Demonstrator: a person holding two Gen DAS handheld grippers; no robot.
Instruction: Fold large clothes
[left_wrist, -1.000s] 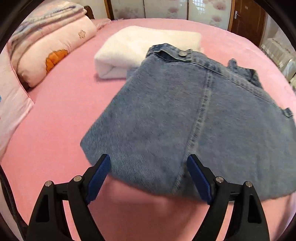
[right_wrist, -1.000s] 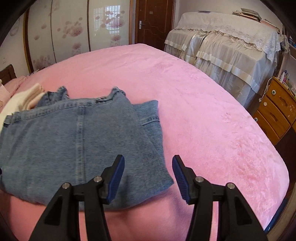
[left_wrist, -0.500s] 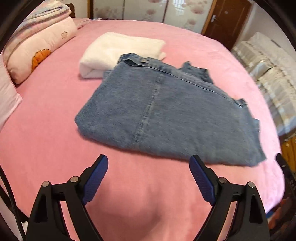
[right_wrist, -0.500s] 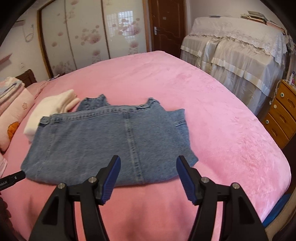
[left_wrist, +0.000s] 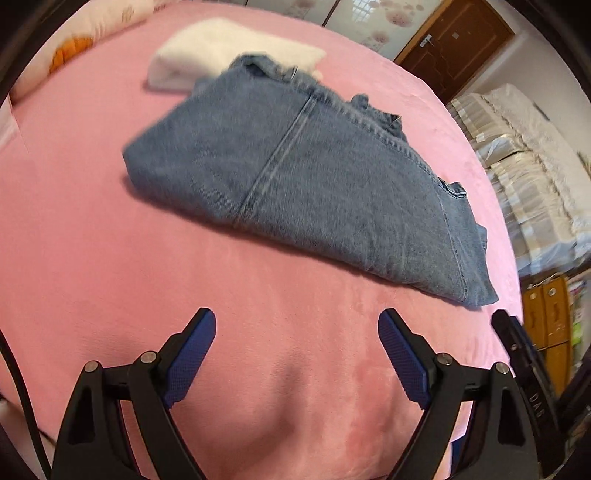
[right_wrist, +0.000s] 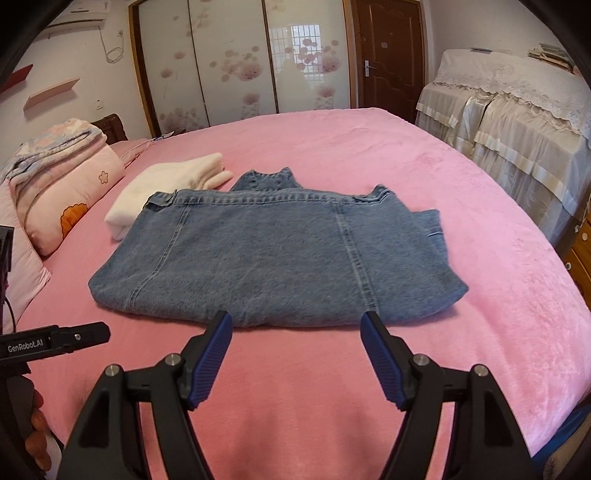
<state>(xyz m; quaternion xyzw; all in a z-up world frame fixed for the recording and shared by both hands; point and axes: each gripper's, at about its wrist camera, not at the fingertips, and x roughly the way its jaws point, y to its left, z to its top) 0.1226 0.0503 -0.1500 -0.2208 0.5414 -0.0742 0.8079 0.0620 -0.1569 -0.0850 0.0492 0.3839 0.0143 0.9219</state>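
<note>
A blue denim garment (right_wrist: 273, 258) lies folded into a flat rectangle on the pink bed (right_wrist: 369, 387); it also shows in the left wrist view (left_wrist: 314, 177). My left gripper (left_wrist: 297, 332) is open and empty, above the bed short of the garment's near edge. My right gripper (right_wrist: 295, 328) is open and empty, just in front of the garment's near fold. The left gripper's body (right_wrist: 55, 341) shows at the left edge of the right wrist view.
A folded white cloth (right_wrist: 173, 188) lies behind the denim. Pillows and folded bedding (right_wrist: 62, 177) sit at the left. A covered piece of furniture (right_wrist: 517, 129) and a wooden drawer unit (left_wrist: 550, 317) stand to the right of the bed.
Both grippers have pulled back from the folded denim towards the near edge of the bed. The garment stays flat where it lay. Both stay open.
</note>
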